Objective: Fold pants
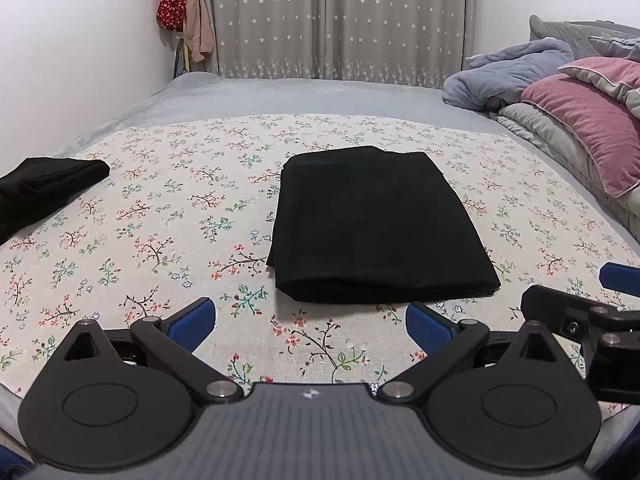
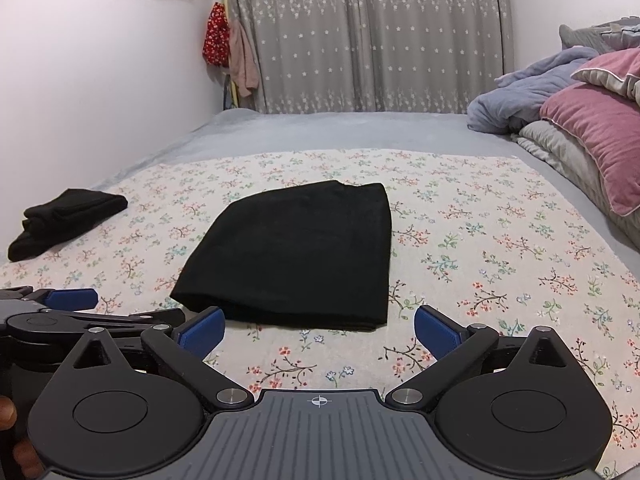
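- Left wrist view: the left gripper [image 1: 310,322] has its jaws spread wide, with nothing between its blue pads [image 1: 191,326].
- The folded black pants [image 1: 378,226] lie flat on the floral cloth [image 1: 160,216], just ahead of the fingertips and a little to the right of the midline; the near folded edge sits close to the right pad but apart from it.
- The right gripper's linkage and one blue pad show at this view's right edge, beside the pants' near right corner and clear of the fabric.
- Right wrist view: the right gripper [image 2: 320,330] is fully released, its blue pads [image 2: 202,332] well apart and empty.
- Here the pants [image 2: 298,258] lie just ahead of the fingertips and left of centre; the near edge runs between the two pads' lines, closest to the left pad, with a strip of cloth showing between.
- The left gripper [image 2: 116,312] shows at this view's left edge, near the pants' near left corner, not touching them.
- A second dark garment [image 2: 66,220] lies bundled at the cloth's far left, well apart from the pants.
- The cloth covers a grey bed [image 2: 340,128]; a pink pillow [image 2: 604,136] and blue blanket [image 2: 532,96] are heaped at the right, with a grey starred curtain [image 2: 372,36] behind.
- Fingers of a hand [image 2: 10,432] show at the lower left edge.
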`<act>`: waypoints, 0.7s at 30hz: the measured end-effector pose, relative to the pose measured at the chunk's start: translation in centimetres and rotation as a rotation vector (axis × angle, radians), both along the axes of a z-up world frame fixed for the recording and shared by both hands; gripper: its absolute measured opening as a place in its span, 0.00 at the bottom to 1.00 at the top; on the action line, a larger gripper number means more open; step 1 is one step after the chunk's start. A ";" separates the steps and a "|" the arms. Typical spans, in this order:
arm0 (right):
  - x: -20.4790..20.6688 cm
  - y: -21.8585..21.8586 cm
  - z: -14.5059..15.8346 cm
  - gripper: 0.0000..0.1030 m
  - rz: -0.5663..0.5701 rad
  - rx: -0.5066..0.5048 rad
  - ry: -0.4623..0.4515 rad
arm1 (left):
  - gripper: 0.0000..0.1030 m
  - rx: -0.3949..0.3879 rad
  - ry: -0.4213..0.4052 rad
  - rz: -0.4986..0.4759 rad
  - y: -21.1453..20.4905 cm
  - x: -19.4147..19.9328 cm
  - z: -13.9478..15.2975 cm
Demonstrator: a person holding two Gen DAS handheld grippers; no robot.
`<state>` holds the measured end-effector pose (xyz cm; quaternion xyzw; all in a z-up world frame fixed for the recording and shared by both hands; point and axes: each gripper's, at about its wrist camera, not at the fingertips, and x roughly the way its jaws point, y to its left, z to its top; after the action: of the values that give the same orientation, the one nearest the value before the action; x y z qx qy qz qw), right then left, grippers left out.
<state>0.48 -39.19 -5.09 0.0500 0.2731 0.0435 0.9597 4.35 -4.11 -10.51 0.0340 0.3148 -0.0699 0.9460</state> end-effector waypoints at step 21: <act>-0.2 0.2 -0.3 0.99 -0.003 -0.007 0.009 | 1.00 0.005 -0.008 -0.013 -0.4 0.0 -0.1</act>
<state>0.30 -39.01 -5.38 0.0472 0.2773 0.0410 0.9587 4.31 -4.48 -10.61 0.0386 0.3110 -0.0750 0.9466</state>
